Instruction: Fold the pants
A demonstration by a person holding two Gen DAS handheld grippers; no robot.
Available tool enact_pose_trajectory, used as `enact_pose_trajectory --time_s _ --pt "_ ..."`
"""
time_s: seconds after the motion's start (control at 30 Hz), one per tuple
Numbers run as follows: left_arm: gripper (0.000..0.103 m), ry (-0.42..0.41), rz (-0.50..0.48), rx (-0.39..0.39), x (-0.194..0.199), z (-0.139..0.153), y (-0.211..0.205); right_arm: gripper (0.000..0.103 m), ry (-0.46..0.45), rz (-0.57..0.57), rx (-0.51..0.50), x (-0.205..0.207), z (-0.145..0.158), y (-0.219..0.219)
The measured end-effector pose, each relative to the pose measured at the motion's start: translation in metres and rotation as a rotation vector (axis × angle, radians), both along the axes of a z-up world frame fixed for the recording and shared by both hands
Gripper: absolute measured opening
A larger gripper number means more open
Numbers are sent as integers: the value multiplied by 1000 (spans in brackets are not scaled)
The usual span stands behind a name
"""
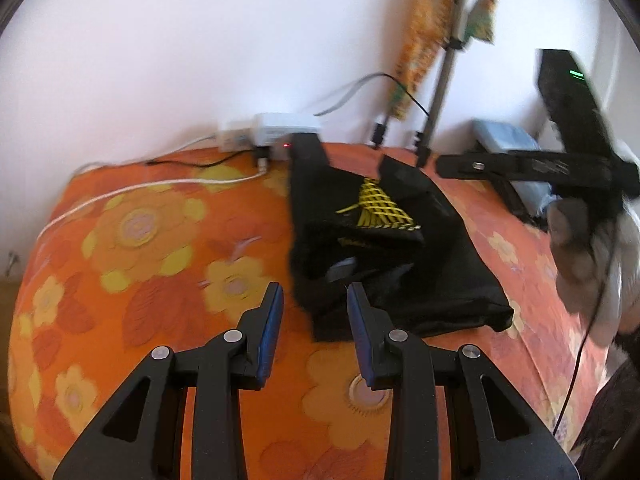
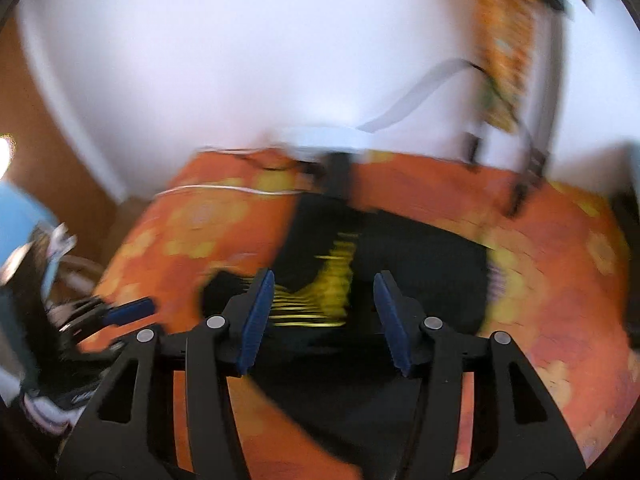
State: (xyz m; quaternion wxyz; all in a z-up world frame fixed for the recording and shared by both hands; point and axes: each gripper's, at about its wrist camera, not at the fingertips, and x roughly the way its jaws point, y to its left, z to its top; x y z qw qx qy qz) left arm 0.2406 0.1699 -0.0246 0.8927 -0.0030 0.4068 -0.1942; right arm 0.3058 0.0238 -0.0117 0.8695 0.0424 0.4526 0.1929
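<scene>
Black pants (image 1: 400, 264) with a yellow lattice print lie folded in a compact pile on the orange flowered bed cover (image 1: 140, 248). My left gripper (image 1: 316, 300) is open and empty, just in front of the pile's near left edge. In the blurred right wrist view the pants (image 2: 400, 264) lie under and ahead of my right gripper (image 2: 324, 292), which is open and empty above them. The right gripper also shows in the left wrist view (image 1: 536, 168), held above the bed's right side. The left gripper's blue pad (image 2: 132, 308) shows at the left of the right wrist view.
A white power strip and box (image 1: 276, 132) with white and black cables sit at the bed's far edge by the wall. A tripod leg (image 1: 436, 96) and an orange cloth (image 1: 424, 32) stand behind. A blue pile (image 1: 508, 140) lies at the far right.
</scene>
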Motion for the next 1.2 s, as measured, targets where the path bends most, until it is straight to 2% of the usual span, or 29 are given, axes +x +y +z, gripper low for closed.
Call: enact_pose_trajectory --time_s 0.03,0.07,0.2,0.23,0.3,0.4,0.43,0.47,0.5,0.53,0.67,0.9,0.93,1.0,1.07,1.13,1.2 --pt "53 14 -20 3 5 -3 -6 55 30 -17 6 8 -6 -6" --pt "56 16 -18 12 8 -5 -9 55 79 -26 22 18 -15 -11" --pt "56 44 2 47 26 -22 -16 52 209 -51 15 46 -46 -9" --pt "56 46 4 50 27 -24 -16 39 243 -28 37 54 -52 -2" --pt "56 43 13 55 30 -27 -14 28 289 16 99 66 -58 10" --pt "56 40 59 55 37 -28 -6 28 292 122 272 89 -50 44" --pt "56 41 74 51 38 -28 -2 32 292 148 324 96 -46 53" --pt "56 44 86 46 40 -28 0 35 278 135 330 103 -39 61" --pt "56 40 90 47 40 -27 2 42 256 130 320 106 -33 66" --pt "56 32 88 58 40 -26 2 43 231 134 305 107 -26 69" --pt "56 13 45 72 42 -24 -11 45 174 138 270 98 -11 57" --pt "56 -10 3 31 63 -21 -44 45 167 65 271 92 -17 -2" --pt "56 -16 -7 45 64 -20 -49 45 159 54 248 90 -18 -11" --pt "56 -31 -35 121 72 -24 -64 45 139 34 199 81 -20 -28" --pt "51 -2 -41 137 86 -32 -68 45 119 3 146 72 -23 -44" --pt "7 60 -48 88 98 -42 -65 45 110 -44 88 63 -28 -61" --pt "7 52 -28 57 99 -42 -61 47 114 -79 49 56 -37 -77"
